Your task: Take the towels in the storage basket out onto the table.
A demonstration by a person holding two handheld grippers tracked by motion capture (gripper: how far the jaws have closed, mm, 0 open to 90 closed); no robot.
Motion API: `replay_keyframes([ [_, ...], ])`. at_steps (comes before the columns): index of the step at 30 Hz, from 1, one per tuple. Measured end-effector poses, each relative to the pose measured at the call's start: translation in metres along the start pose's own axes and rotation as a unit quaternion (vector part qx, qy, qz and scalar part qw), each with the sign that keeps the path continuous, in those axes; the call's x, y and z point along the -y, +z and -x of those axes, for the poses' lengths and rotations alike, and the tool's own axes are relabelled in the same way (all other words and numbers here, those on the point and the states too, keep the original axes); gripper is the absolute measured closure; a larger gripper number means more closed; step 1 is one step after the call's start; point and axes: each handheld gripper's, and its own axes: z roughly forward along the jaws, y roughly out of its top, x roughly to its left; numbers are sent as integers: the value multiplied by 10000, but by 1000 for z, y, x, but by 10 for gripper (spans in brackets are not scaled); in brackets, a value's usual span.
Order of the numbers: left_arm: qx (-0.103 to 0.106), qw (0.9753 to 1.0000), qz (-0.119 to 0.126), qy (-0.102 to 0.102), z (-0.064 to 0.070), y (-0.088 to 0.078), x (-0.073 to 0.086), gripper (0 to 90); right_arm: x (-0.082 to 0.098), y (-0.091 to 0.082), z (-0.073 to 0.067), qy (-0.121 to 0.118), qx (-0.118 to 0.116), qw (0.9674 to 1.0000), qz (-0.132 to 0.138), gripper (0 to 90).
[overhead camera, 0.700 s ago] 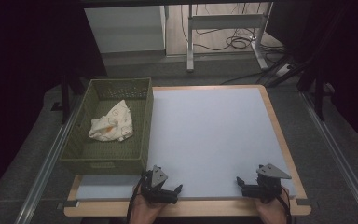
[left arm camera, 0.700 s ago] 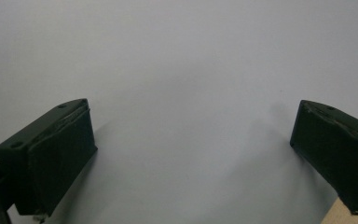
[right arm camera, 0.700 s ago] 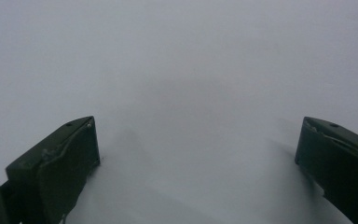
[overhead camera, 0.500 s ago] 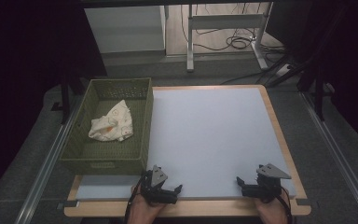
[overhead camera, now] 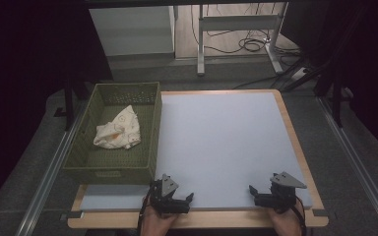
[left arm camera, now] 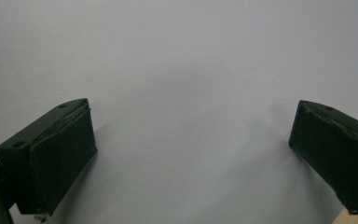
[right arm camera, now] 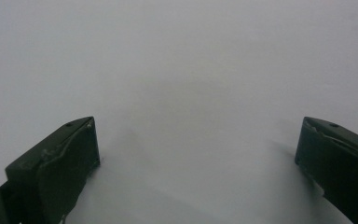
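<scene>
On the far left, a green perforated basket (overhead camera: 112, 169) stands along the desk's left edge, reaching from the far-left corner most of the way toward the near edge. In it lies a crumpled cream cloth (overhead camera: 118, 130) with orange and dark marks, bunched near the middle of the basket floor. Its long axis runs on a slant, from the basket's near-left toward its far-right, with a peaked corner pointing to the far-right; it is too rumpled to say more of its shape.

Right of the basket, the pale grey desk (overhead camera: 226, 142) surface lies bare. At its near edge, just right of the basket's near corner, the left tongs (overhead camera: 191, 197) rest low with jaws spread wide and nothing between them. Near the near-right corner, the right tongs (overhead camera: 252, 190) sit likewise, jaws spread and bare.

Against the earlier high views nothing has changed: cloth, basket and both tongs lie in the same places. That suggests the work on the cloth has not begun, or is at a pause; the cloth is well apart from both tongs, nearer the left.
</scene>
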Motion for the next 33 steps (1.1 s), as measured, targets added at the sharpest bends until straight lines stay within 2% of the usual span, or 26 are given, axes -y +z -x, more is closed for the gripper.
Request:
replay_keyframes([
  [9,154,9997,-35,204,-2,-3,-2,22,0,0,0,1,-1,10000,2,0],
  [13,250,9995,24,208,-3,-9,-5,23,0,0,0,0,-1,10000,1,0],
  [22,474,9981,-150,375,-7,-11,-23,30,0,0,0,-3,-14,10000,1,0],
  [26,731,9964,-217,359,-10,-8,-31,32,0,0,1,-11,-32,10000,7,0],
  [28,723,9962,-252,417,-11,-7,-36,34,0,0,1,-11,-35,10000,6,0],
  [33,882,9943,-284,534,-12,-5,-51,34,0,0,1,-16,-43,10000,6,0],
])
